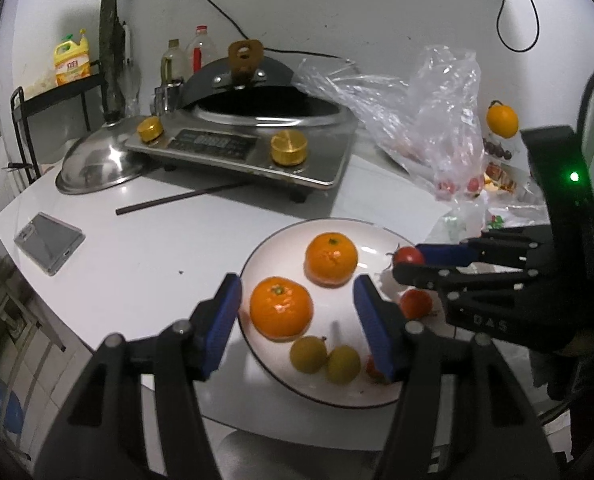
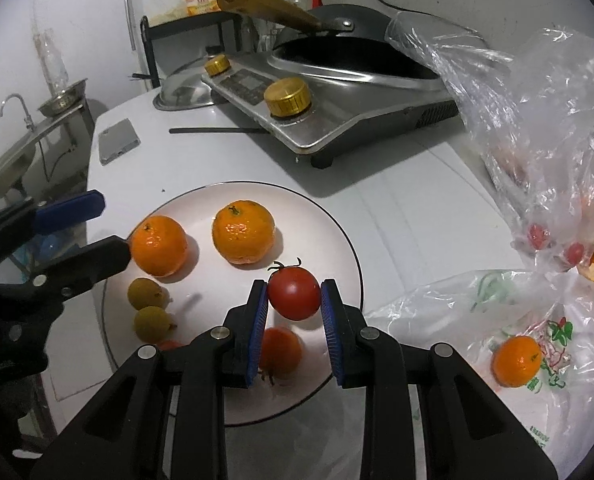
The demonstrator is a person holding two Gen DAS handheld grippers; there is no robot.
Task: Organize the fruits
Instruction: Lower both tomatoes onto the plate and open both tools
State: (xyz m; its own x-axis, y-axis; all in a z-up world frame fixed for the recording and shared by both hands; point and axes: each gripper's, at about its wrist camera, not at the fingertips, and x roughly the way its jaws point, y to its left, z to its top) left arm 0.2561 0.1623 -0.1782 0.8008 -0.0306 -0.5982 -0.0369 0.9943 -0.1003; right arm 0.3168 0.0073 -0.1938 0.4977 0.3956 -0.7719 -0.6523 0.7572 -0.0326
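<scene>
Nearest to us, our right claw (image 2: 293,305) is clamped on a small red tomato (image 2: 294,293), its blue pads pressed to either side of the fruit, and it hangs over the near right part of the white plate (image 2: 339,236). We judge the coming move to be a set-down: the plate surface lies directly below the claw, and another tomato (image 2: 281,350) sits on the plate just under and behind the held one, so we want to release beside it and not on top.

Our left claw (image 1: 297,322) hangs over the plate's other side with its jaws apart and nothing pressed between them; the nearer orange (image 1: 281,307) lies between its pads, untouched.

On the plate we count two oranges, two small yellow-green fruits (image 2: 148,293) and the tomatoes.

Farther off, on the counter (image 1: 145,252), a plastic bag (image 2: 537,344) holds one more orange (image 2: 517,361).
</scene>
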